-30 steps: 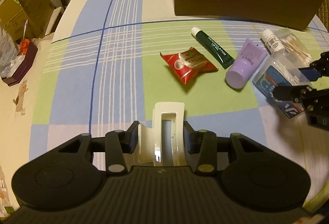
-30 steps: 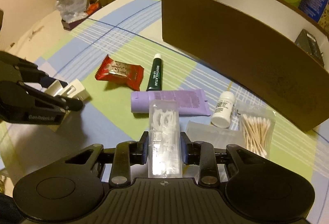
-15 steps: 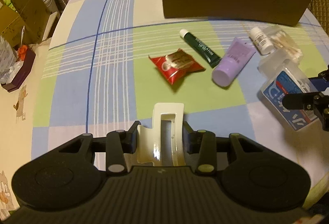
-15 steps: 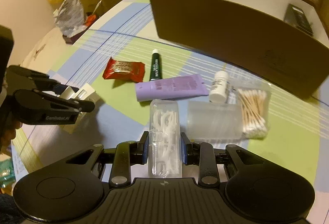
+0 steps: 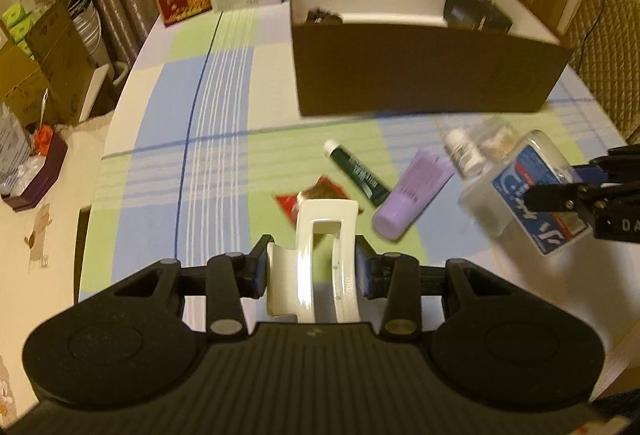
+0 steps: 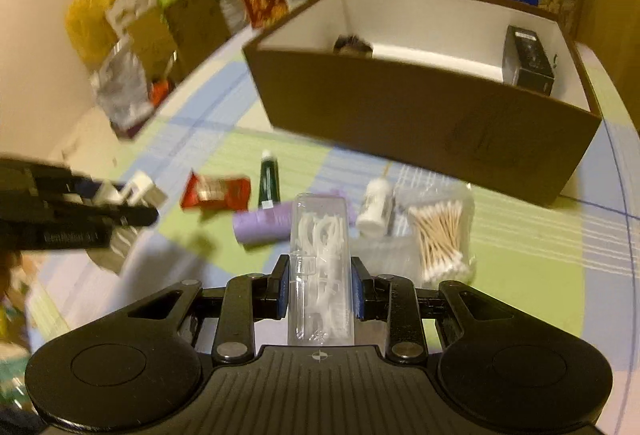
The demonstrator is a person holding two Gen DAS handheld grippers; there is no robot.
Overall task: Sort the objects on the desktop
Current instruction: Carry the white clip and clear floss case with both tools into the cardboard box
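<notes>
Nearest, the left hand-held gripper (image 5: 312, 271) pinches a cream hair claw clip (image 5: 316, 259) across its sides, and the right hand-held gripper (image 6: 318, 293) pinches a clear floss-pick box (image 6: 320, 267) likewise, both lifted above the counter (image 5: 216, 139), probably for carrying. Beyond them, a red snack packet (image 6: 216, 192), green tube (image 6: 269, 177), purple tube (image 5: 414, 199), small white bottle (image 6: 374, 209) and bag of cotton swabs (image 6: 438, 235) lie unsorted. Farthest, the open brown box (image 6: 420, 111), apparently the destination, holds two dark items.

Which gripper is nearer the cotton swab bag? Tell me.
Right. The right gripper, clamping the floss pick case, hangs just beside the cotton swab bag; the left gripper, holding the hair claw clip, is across the table.
</notes>
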